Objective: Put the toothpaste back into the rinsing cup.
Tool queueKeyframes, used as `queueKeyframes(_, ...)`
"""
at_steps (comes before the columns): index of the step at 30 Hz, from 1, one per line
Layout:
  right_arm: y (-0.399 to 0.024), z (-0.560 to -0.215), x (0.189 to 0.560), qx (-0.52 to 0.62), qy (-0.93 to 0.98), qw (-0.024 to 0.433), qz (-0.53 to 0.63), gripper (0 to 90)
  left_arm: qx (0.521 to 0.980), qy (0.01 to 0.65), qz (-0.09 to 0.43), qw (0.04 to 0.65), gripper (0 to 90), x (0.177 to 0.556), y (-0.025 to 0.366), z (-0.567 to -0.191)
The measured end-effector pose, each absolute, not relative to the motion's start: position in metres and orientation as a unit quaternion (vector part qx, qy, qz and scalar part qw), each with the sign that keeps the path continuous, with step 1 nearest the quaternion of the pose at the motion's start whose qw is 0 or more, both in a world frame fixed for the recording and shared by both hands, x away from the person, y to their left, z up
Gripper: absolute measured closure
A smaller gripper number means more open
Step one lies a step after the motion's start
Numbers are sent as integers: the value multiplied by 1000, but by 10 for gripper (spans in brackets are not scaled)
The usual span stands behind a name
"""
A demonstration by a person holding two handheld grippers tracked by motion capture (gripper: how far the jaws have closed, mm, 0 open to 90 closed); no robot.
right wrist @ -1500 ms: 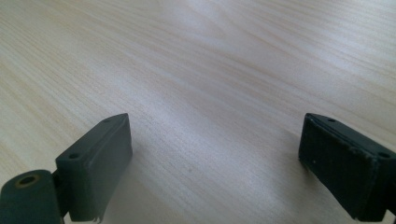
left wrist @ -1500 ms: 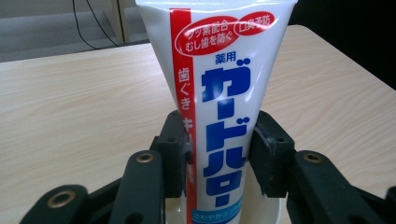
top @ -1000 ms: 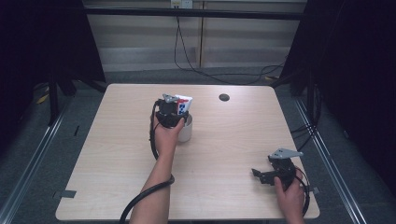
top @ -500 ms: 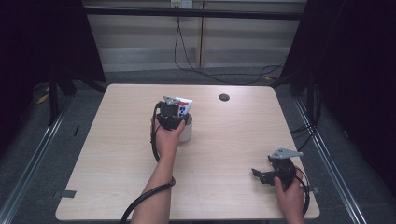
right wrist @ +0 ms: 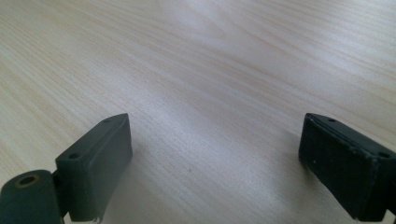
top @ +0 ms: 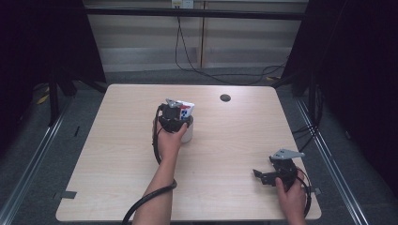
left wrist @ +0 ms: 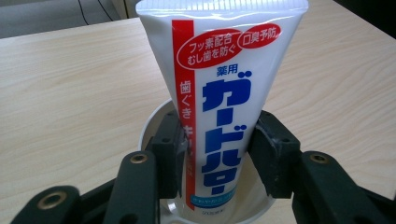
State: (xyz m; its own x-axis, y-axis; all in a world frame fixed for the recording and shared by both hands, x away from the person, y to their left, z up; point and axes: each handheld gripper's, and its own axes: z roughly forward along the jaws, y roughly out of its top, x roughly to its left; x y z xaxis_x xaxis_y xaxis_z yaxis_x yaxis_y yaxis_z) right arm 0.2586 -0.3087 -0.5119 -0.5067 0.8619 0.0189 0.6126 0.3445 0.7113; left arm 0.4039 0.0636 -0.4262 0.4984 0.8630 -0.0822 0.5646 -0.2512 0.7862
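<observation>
In the high view, the left gripper [top: 176, 112] hangs over a small white cup [top: 187, 132] that stands near the middle of the pale wooden table [top: 112, 154]. From the cup rises a white toothpaste tube [top: 186, 109] with red and blue print. The right gripper [top: 274, 174] rests low near the front right corner of the table, well apart from the cup, with a grey three-cornered plate on its top. A small dark round hole [top: 225, 98] sits toward the far edge of the board.

In the left gripper view, the tube [left wrist: 219, 93] is smooth and glossy, flat and wide at its crimped top and narrower lower down, where it goes into the round rim of the cup [left wrist: 152, 122]. The two black matte pads [left wrist: 170, 140] stand at both sides of the tube. The jaws have just been opening a little; the pads look to touch the tube, though I cannot tell if they press it.

In the right gripper view, the two black blocky pads [right wrist: 100, 163] are wide apart with nothing between them, above the fine straight grain of the wood [right wrist: 210, 70].
</observation>
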Motion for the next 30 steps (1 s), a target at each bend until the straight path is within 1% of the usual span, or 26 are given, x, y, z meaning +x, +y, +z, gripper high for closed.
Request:
queueKeyframes(9,-309,-512,259,461,799,184,339,92,770,464,194,392,562,403,65,-426)
queueKeyframes(13,-309,-512,259,461,799,184,339,92,764,468,191,400,551,402,65,-427)
queueKeyframes(30,-309,-512,259,462,799,184,339,92,771,457,190,400,537,400,64,-427)
